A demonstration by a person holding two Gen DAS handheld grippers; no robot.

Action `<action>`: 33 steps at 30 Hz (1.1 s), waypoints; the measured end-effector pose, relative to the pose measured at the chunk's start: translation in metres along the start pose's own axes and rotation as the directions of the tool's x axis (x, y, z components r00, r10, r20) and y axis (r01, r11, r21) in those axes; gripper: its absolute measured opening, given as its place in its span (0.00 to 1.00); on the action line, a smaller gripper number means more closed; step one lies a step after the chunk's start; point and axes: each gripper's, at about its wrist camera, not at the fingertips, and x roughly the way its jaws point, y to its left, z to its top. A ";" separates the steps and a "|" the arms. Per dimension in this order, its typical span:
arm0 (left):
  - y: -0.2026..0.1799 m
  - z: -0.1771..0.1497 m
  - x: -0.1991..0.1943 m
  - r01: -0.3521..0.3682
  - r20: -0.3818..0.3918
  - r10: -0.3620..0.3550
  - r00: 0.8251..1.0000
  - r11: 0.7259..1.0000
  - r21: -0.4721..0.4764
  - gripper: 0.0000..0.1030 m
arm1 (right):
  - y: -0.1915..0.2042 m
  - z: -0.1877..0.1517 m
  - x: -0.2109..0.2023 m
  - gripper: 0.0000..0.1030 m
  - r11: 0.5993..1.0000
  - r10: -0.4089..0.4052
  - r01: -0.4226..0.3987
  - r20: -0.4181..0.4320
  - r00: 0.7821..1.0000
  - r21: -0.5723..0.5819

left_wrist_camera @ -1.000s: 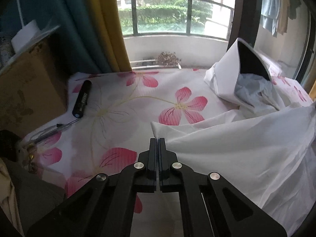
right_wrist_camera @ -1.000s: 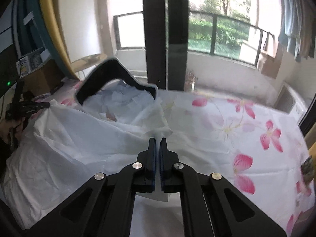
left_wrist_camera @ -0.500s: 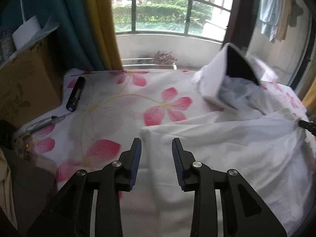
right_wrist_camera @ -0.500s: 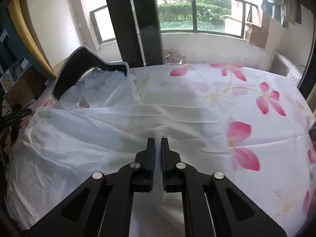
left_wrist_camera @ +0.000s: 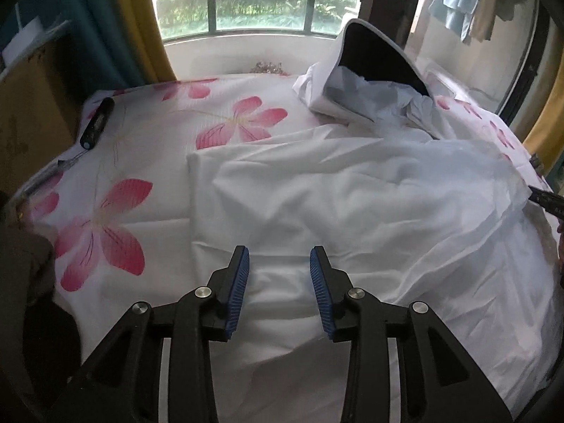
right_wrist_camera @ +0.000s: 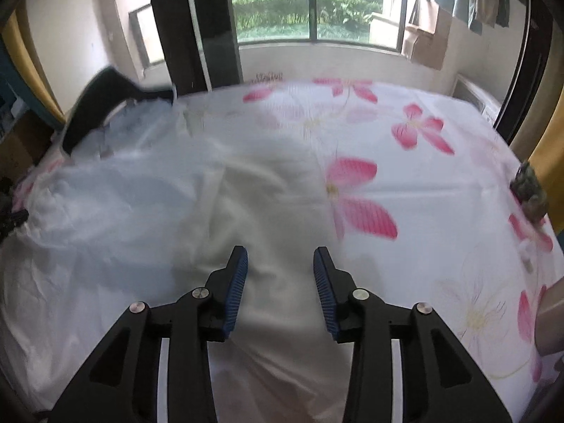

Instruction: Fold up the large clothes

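a: left gripper [left_wrist_camera: 278,264] jaws wide, empty, over white garment [left_wrist_camera: 352,194]; right gripper [right_wrist_camera: 280,264] likewise
b: garment's long axis crosses floral bedsheet [left_wrist_camera: 218,112], black-lined hood [left_wrist_camera: 373,56] windowward; flashlight [left_wrist_camera: 97,123] near left edge

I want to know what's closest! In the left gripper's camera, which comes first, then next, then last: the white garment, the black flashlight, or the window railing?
From the left gripper:
1. White garment, right under and ahead of the open fingers.
2. Black flashlight, far left on the flowered sheet.
3. Window railing, beyond the bed, outside.
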 end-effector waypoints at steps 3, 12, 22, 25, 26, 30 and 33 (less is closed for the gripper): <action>-0.003 -0.002 0.001 -0.052 0.005 0.052 0.999 0.998 0.037 0.37 | 0.005 -0.007 -0.003 0.46 0.999 -0.022 0.023 0.018 1.000 -0.049; -0.001 0.009 -0.012 -0.063 0.026 0.063 0.998 0.998 0.022 0.37 | 0.005 -0.014 -0.012 0.47 0.998 -0.035 0.035 -0.001 0.999 -0.049; -0.032 0.059 -0.029 0.000 0.119 -0.013 0.993 0.994 0.106 0.37 | 0.028 0.008 -0.031 0.47 0.995 -0.023 0.027 0.048 0.999 -0.094; -0.036 0.073 -0.028 0.017 0.132 -0.032 0.991 0.993 0.113 0.37 | 0.037 0.016 -0.032 0.47 0.993 -0.011 0.018 0.056 0.998 -0.116; -0.037 0.079 -0.025 0.031 0.131 -0.045 0.990 0.994 0.104 0.37 | 0.040 0.019 -0.031 0.47 0.993 -0.005 0.013 0.059 0.998 -0.121; -0.040 0.095 -0.008 0.061 0.125 -0.067 0.990 0.997 0.054 0.37 | 0.049 0.033 -0.028 0.48 0.992 0.033 -0.024 0.071 0.997 -0.126; -0.042 0.102 0.002 0.060 0.127 -0.066 0.990 0.997 0.044 0.37 | 0.058 0.043 -0.024 0.48 0.989 0.054 -0.043 0.076 0.996 -0.140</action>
